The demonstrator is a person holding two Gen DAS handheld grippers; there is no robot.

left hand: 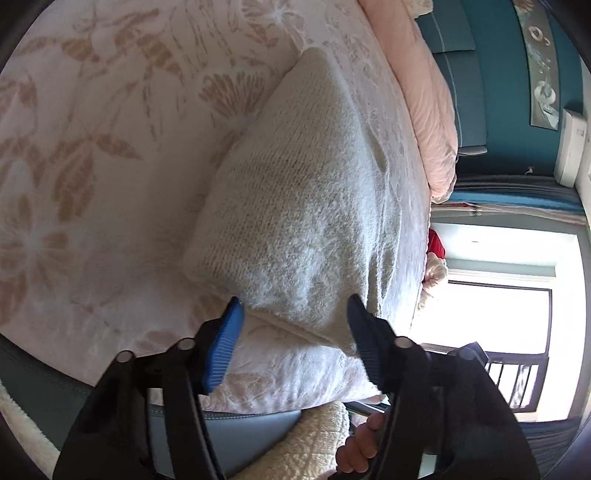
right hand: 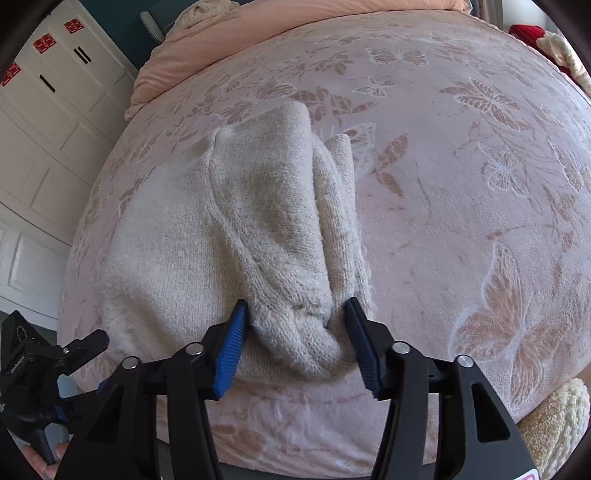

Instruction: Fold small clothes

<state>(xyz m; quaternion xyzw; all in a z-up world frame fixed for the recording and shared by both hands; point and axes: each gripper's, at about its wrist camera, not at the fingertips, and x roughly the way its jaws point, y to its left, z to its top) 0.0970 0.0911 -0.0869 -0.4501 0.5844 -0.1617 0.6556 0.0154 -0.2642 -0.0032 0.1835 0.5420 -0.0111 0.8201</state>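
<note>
A cream knitted garment [left hand: 295, 206] lies partly folded on a pink bedspread with a butterfly pattern [left hand: 92, 166]. My left gripper [left hand: 293, 308] is open at the garment's near edge, with the edge between its blue pads and nothing clamped. In the right wrist view the same garment [right hand: 258, 236] shows a bunched fold running toward me. My right gripper [right hand: 295, 314] is open, its pads either side of the bunched end of that fold. The left gripper [right hand: 79, 349] also shows at the lower left of this view.
A pink duvet [right hand: 229, 33] is heaped at the head of the bed. White wardrobe doors [right hand: 48, 122] stand to the left. A bright window with a railing [left hand: 517, 332] lies beyond the bed. A cream fluffy rug [right hand: 554, 424] lies on the floor at the bed's edge.
</note>
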